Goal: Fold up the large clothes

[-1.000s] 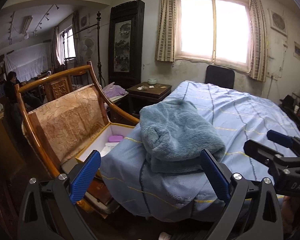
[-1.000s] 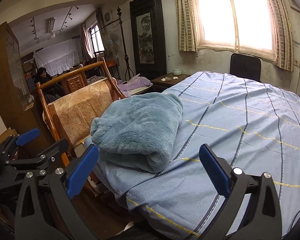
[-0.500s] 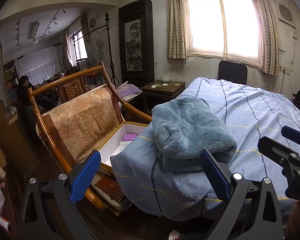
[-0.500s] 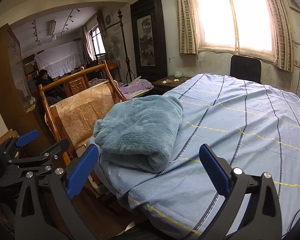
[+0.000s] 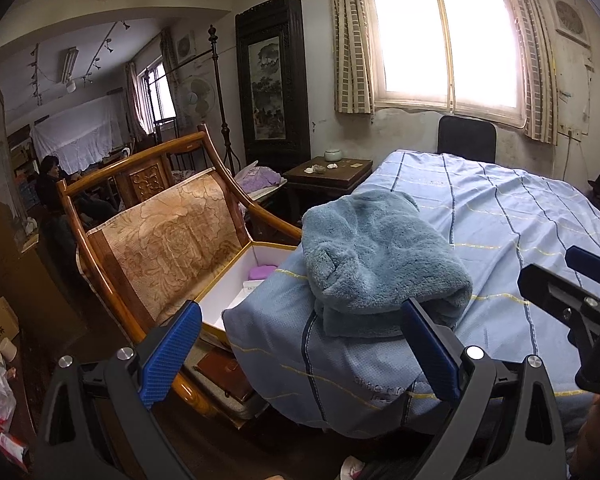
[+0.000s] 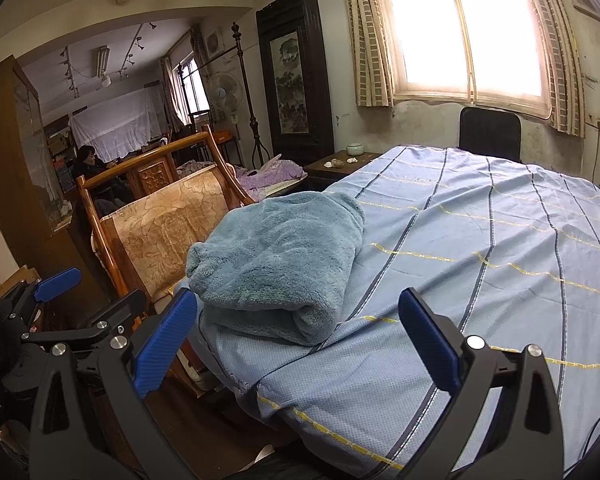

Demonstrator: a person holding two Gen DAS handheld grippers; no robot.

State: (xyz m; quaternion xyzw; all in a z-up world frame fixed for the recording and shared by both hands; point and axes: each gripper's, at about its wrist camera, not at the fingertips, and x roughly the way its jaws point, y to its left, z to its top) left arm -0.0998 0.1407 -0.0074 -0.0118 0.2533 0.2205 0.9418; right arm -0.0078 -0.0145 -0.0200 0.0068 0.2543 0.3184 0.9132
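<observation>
A fluffy blue-grey garment (image 5: 380, 256) lies folded in a thick bundle on the near left corner of the bed (image 5: 520, 220). It also shows in the right wrist view (image 6: 276, 260). My left gripper (image 5: 300, 344) is open and empty, held back from the bed corner, below the bundle. My right gripper (image 6: 296, 340) is open and empty, off the bed's near edge, just right of the bundle. The right gripper shows at the right edge of the left wrist view (image 5: 580, 292), and the left gripper at the left of the right wrist view (image 6: 72, 304).
A wooden chair (image 5: 172, 232) with a patterned back stands close to the bed's left side, over an open white box (image 5: 236, 284). A dark side table (image 5: 328, 176) and tall cabinet (image 5: 276, 80) stand beyond. A black chair (image 6: 490, 132) is under the window. A person (image 6: 86, 160) sits far left.
Both grippers have drawn back and away from the folded garment, so it looks smaller and farther. The garment has not moved. Both stay open.
</observation>
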